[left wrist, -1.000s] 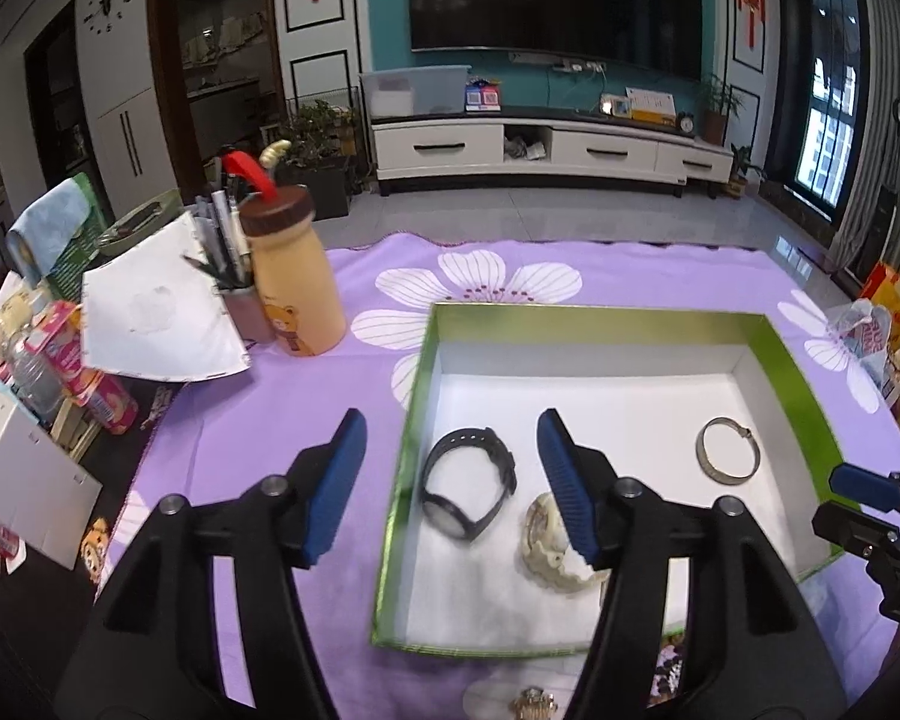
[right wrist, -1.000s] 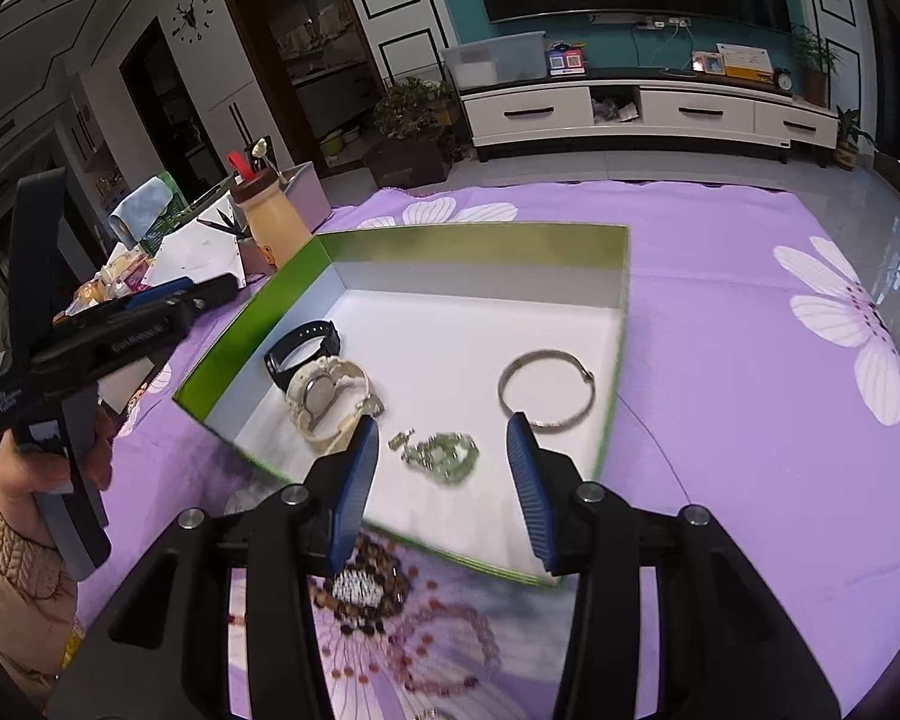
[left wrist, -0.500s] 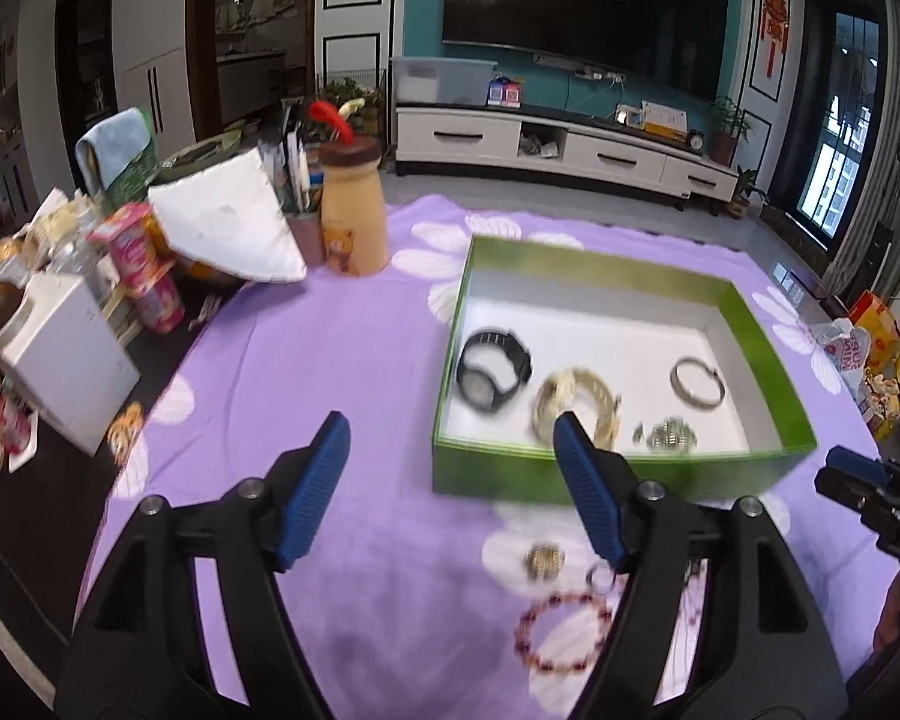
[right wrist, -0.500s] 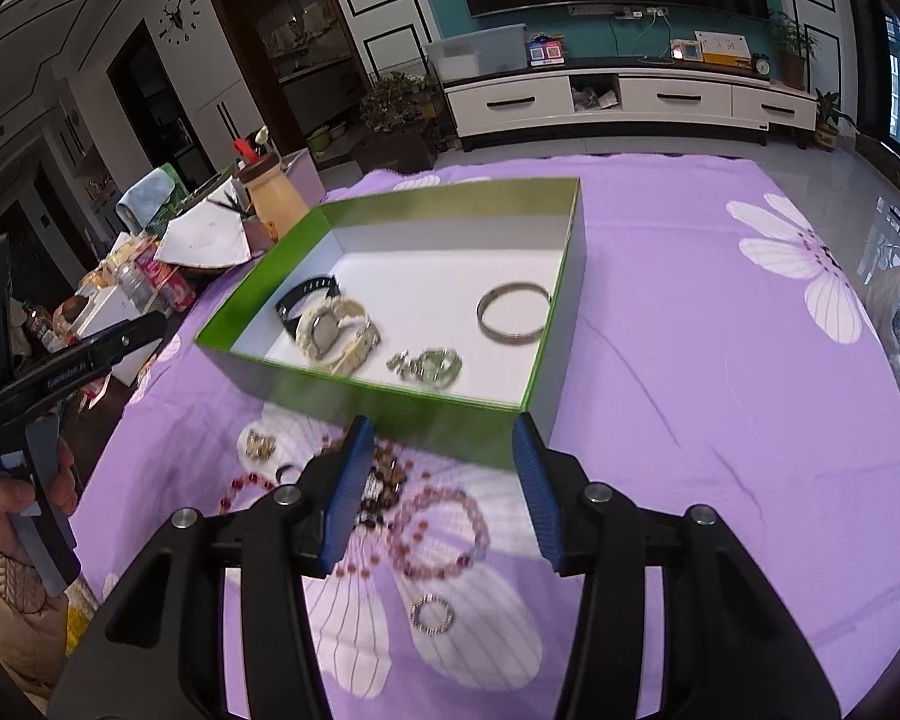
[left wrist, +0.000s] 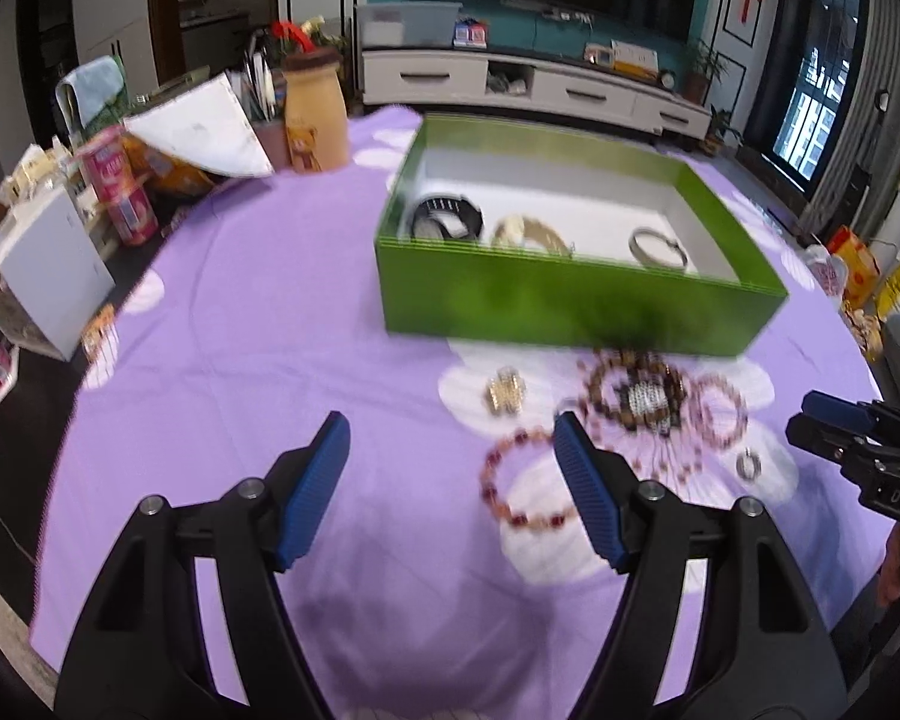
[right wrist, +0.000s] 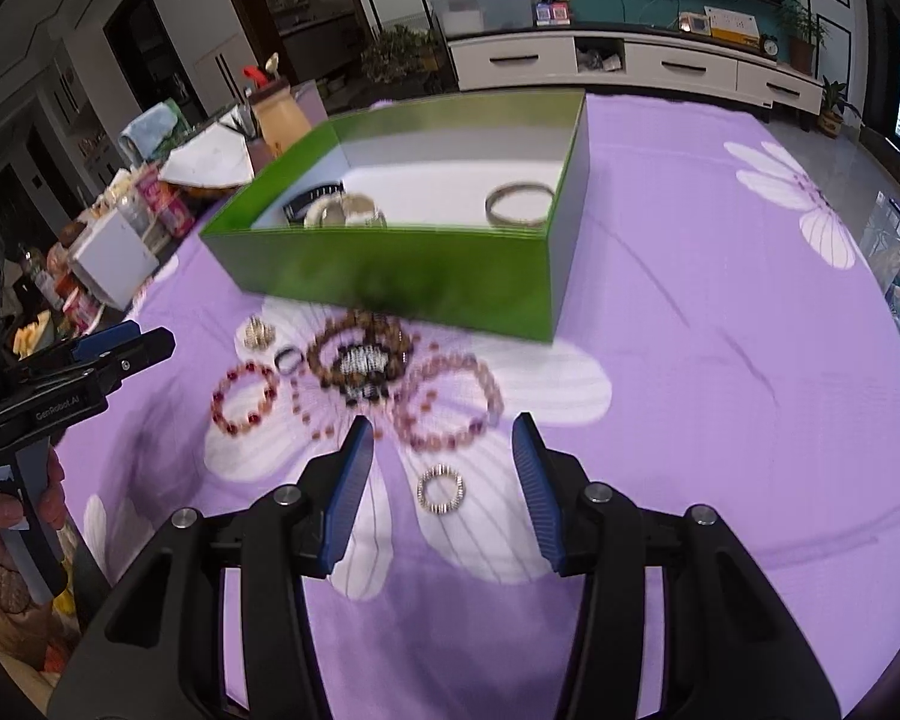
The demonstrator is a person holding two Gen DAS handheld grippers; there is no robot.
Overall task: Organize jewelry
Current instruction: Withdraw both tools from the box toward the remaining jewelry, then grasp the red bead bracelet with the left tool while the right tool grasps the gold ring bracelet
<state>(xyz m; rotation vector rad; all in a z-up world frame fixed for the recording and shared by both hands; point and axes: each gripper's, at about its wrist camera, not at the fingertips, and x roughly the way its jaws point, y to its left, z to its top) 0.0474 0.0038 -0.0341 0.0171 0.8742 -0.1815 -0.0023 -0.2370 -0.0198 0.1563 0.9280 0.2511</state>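
Observation:
A green box [left wrist: 576, 300] [right wrist: 414, 276] on the purple cloth holds a black watch [left wrist: 447, 217], a pale gold watch [left wrist: 525, 232] and a silver bangle [left wrist: 659, 246] [right wrist: 519, 204]. Loose jewelry lies in front of it: a red bead bracelet [left wrist: 519, 483] [right wrist: 243, 394], a brown bead cluster [left wrist: 636, 396] [right wrist: 360, 360], a pink bead bracelet [right wrist: 447, 399], a gold ring piece [left wrist: 506, 391] [right wrist: 259, 333] and a small silver ring [right wrist: 441, 489] [left wrist: 748, 465]. My left gripper [left wrist: 453, 492] is open and empty, near the red bracelet. My right gripper [right wrist: 444, 486] is open above the silver ring.
A brown bottle [left wrist: 315, 114], a pen cup, papers, snack packs and a white box [left wrist: 48, 276] crowd the table's left edge. The cloth's right side [right wrist: 720, 330] is bare purple fabric. Bags lie on the floor at the far right.
Both grippers have pulled back from over the box toward the near side of the table. The loose jewelry in front of the box now lies between and before the fingers.

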